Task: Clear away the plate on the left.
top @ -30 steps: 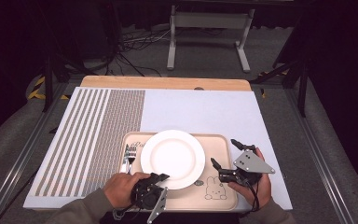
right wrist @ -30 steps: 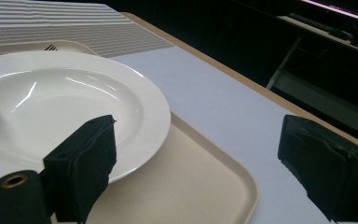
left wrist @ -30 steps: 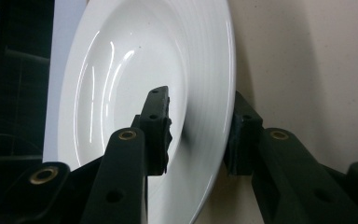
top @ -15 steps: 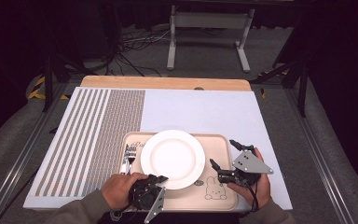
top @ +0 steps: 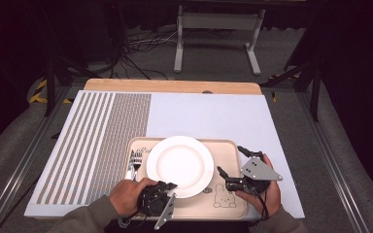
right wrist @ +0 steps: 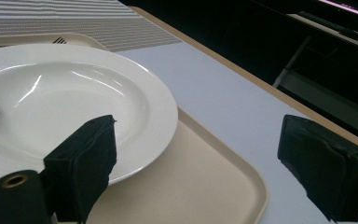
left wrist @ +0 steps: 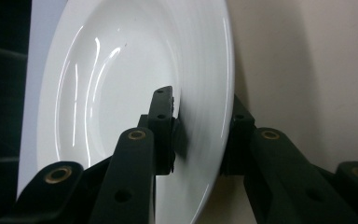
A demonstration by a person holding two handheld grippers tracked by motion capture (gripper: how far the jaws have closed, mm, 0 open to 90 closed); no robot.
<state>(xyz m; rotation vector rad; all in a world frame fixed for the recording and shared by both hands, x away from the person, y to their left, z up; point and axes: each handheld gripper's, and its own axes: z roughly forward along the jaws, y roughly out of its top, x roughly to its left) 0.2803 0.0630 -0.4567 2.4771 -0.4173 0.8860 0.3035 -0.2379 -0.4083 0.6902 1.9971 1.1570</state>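
A white plate (top: 179,165) rests on a beige tray (top: 226,206) near the table's front edge. My left gripper (top: 169,186) is shut on the plate's near rim. In the left gripper view one jaw presses the plate (left wrist: 121,70) from inside the rim and the other from under it, so the left gripper (left wrist: 200,114) pinches the rim. My right gripper (top: 229,159) hovers open over the tray's right side, just right of the plate. In the right gripper view the right gripper (right wrist: 198,135) has wide-apart jaws framing the plate (right wrist: 60,93) edge and bare tray (right wrist: 205,186).
A fork (top: 134,163) lies on the tray left of the plate. The tray sits on a pale mat (top: 213,116) with a striped left part (top: 97,136). The wooden table edge (top: 175,86) runs along the back, with a metal stand (top: 218,22) beyond.
The right gripper has drifted slightly toward the table's front edge and stays open. The left gripper keeps its hold on the plate rim, with hardly any movement.
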